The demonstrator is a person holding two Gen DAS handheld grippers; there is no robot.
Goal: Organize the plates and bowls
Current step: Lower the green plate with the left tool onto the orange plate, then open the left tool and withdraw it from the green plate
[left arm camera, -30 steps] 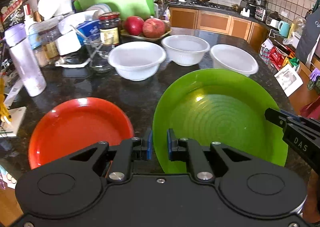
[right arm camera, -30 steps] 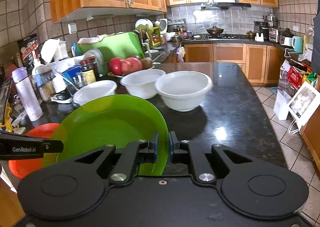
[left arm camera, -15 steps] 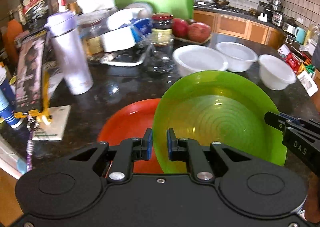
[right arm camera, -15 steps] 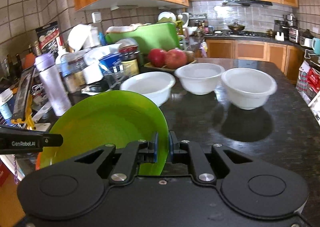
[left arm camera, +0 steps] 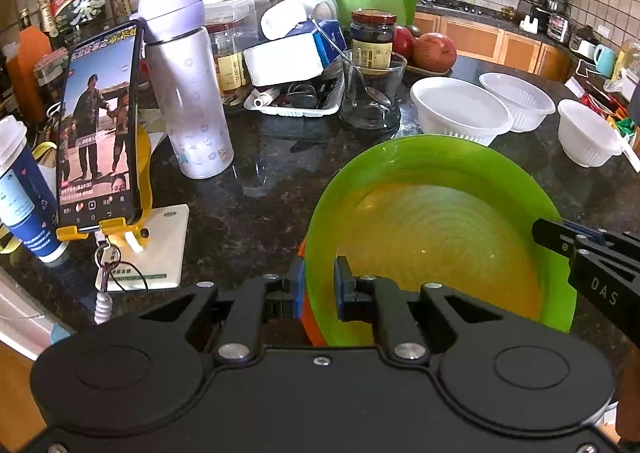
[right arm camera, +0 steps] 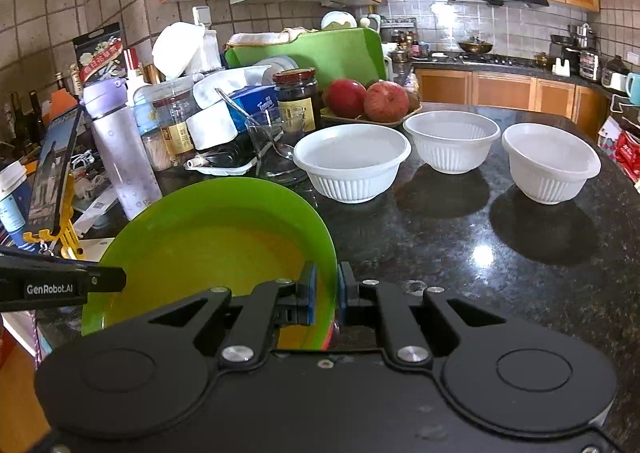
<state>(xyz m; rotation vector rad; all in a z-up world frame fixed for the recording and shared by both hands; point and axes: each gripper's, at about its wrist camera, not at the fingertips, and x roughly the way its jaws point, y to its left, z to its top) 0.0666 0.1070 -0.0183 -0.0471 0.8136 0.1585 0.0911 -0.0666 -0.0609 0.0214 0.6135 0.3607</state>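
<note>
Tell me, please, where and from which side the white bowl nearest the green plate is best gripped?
Grip the nearest white bowl by its flared rim, on the side facing the camera, coming down from above with one finger inside and one outside. It stands upright and empty, its rim juts out, and the drinking glass crowds its left side.

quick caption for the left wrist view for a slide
Both grippers clamp the green plate's rim above the red plate; three white bowls wait behind.

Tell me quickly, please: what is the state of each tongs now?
Left tongs: closed on the left rim of the green plate.
Right tongs: closed on the right rim of the same plate.
</note>
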